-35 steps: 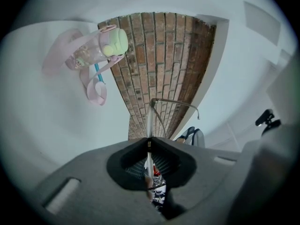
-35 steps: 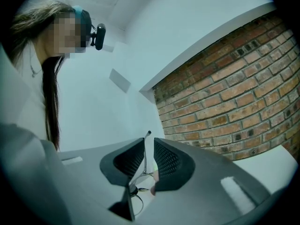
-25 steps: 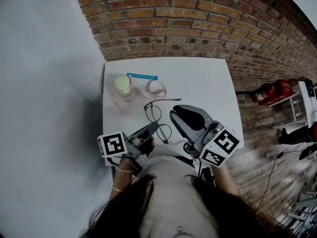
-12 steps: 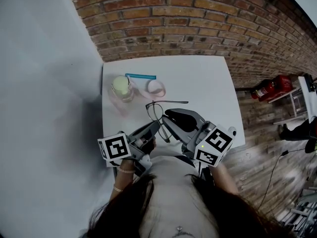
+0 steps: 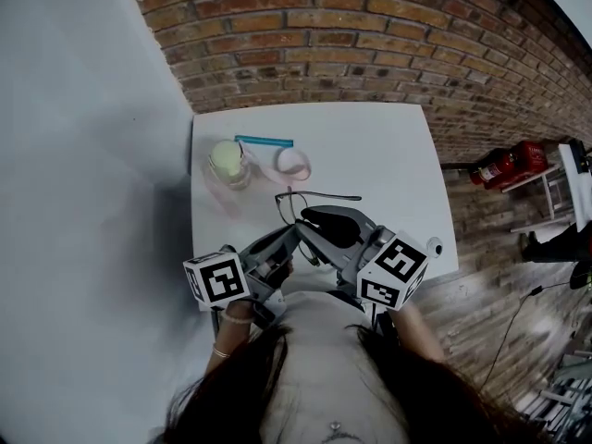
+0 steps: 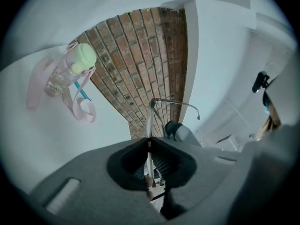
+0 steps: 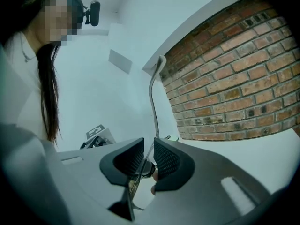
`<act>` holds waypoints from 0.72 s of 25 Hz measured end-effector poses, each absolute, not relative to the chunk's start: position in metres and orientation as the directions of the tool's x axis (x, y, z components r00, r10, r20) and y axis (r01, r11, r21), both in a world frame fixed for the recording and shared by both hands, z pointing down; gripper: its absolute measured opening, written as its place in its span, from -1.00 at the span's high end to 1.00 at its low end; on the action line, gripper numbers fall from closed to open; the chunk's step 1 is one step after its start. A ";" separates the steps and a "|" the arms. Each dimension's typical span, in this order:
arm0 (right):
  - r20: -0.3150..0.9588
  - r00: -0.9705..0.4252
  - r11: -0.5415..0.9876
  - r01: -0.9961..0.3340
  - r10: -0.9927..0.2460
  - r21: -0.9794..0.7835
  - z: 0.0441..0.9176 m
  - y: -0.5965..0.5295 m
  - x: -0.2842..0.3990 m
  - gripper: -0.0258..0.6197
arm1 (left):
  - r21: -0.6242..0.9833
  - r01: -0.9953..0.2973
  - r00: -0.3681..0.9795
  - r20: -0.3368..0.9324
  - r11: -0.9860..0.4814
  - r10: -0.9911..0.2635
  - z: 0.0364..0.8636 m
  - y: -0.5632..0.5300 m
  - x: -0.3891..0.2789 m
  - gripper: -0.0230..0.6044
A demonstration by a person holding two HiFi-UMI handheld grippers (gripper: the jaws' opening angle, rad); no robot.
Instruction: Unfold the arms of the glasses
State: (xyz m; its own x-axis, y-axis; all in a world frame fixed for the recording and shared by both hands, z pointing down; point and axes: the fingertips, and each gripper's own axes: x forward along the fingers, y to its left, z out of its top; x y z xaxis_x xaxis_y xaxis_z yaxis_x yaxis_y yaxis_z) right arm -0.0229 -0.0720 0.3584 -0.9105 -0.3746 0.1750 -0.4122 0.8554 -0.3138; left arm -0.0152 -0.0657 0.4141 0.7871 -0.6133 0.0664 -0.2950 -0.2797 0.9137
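Note:
Thin dark wire-rimmed glasses [image 5: 294,207] are held just above the white table [image 5: 388,146], one arm [image 5: 335,195] folded out and pointing right. My left gripper [image 5: 292,233] is shut on the rim from the near left; in the left gripper view the wire [image 6: 149,125] runs straight up from between the closed jaws. My right gripper [image 5: 313,218] comes in from the near right. Its jaws stand a narrow slit apart, pinched on the glasses [image 7: 146,165] near the hinge. The open arm [image 7: 153,93] rises above them.
A clear pink bottle with a pale green lid [image 5: 228,163] stands at the table's back left, its pink strap [image 5: 292,164] and a blue strip [image 5: 265,141] beside it. A brick wall [image 5: 370,35] runs behind the table. Red fire extinguishers [image 5: 504,166] sit on the floor at right.
My right gripper has moved left from beside the glasses and closed on them. The glasses have shifted slightly right, and one arm now points further right. The left gripper kept its hold.

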 end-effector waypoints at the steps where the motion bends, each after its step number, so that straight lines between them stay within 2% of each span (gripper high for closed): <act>1: 0.179 -0.909 0.853 -0.415 -0.376 -0.317 0.360 -0.073 -0.023 0.72 | 0.909 -0.298 0.786 0.062 -0.290 -0.615 0.413 -0.066 -0.015 0.86; 10: 0.203 -0.909 0.842 -0.414 -0.363 -0.347 0.370 -0.076 -0.029 0.71 | 0.853 -0.394 0.762 0.094 -0.342 -0.641 0.414 -0.070 -0.018 0.86; 18: 0.208 -0.907 0.833 -0.420 -0.367 -0.361 0.372 -0.078 -0.032 0.70 | 0.831 -0.412 0.758 0.086 -0.373 -0.646 0.409 -0.071 -0.019 0.86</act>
